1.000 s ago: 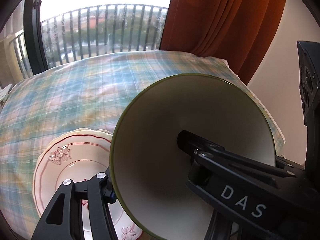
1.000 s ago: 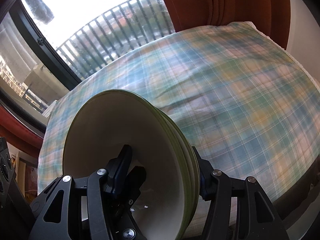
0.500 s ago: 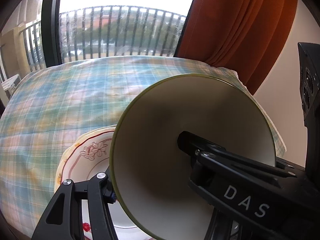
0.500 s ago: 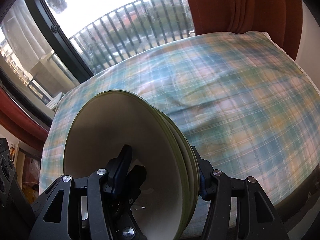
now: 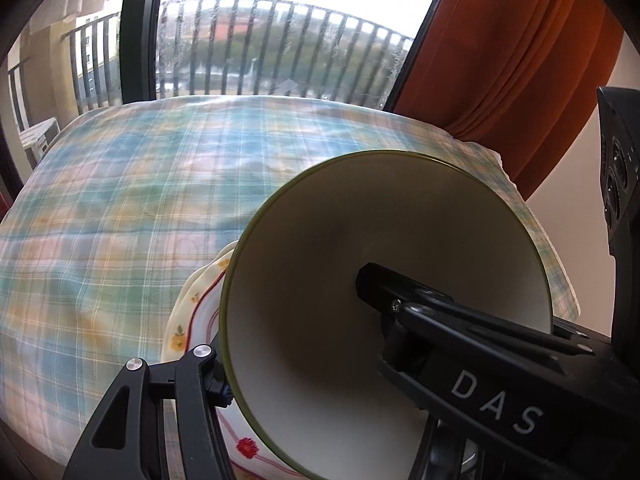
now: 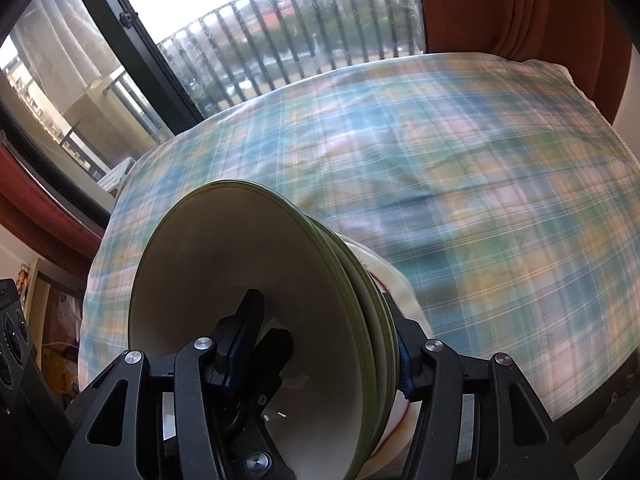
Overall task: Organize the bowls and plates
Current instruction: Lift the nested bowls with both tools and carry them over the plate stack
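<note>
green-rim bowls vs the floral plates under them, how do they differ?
The green-rim bowls are deep, plain cream inside with an olive edge; the floral plates are shallow with a red line and flower motifs. The bowls are clamped by the left gripper and right gripper; the plates are not gripped. Both are stacked, cream-toned.

Blown-out daylight through the window [image 5: 280,40], soft motion blur across the tablecloth [image 6: 480,180], dark fisheye-bent corners.
</note>
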Available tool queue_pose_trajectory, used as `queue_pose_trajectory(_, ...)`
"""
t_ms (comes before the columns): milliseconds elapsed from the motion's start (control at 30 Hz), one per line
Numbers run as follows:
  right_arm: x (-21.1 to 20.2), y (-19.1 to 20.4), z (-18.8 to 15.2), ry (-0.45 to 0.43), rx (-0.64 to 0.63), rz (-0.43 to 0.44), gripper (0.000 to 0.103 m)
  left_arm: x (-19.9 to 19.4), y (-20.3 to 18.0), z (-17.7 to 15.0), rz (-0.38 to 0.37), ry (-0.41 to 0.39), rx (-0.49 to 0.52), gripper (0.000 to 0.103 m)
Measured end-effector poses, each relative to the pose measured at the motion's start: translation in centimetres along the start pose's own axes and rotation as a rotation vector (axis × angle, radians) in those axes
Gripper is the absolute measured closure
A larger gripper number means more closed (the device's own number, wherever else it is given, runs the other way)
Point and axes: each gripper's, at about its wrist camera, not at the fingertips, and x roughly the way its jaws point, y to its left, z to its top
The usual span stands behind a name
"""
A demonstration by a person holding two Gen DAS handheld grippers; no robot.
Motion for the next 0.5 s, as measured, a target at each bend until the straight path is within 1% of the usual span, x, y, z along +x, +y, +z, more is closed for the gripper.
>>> queue_pose_trajectory(300,1.2,1.2,-0.7,0.04,-0.023,0.001,0.043,-0.1,1.5,-0.9,0.008,0.019,-0.041,0.042)
queue_pose_trajectory(500,1.0,1.8,-1.5,0.044,-0.033,0.009,0.043,-0.8,1.7,-1.7,0.018,0.012,-0.052,0.042)
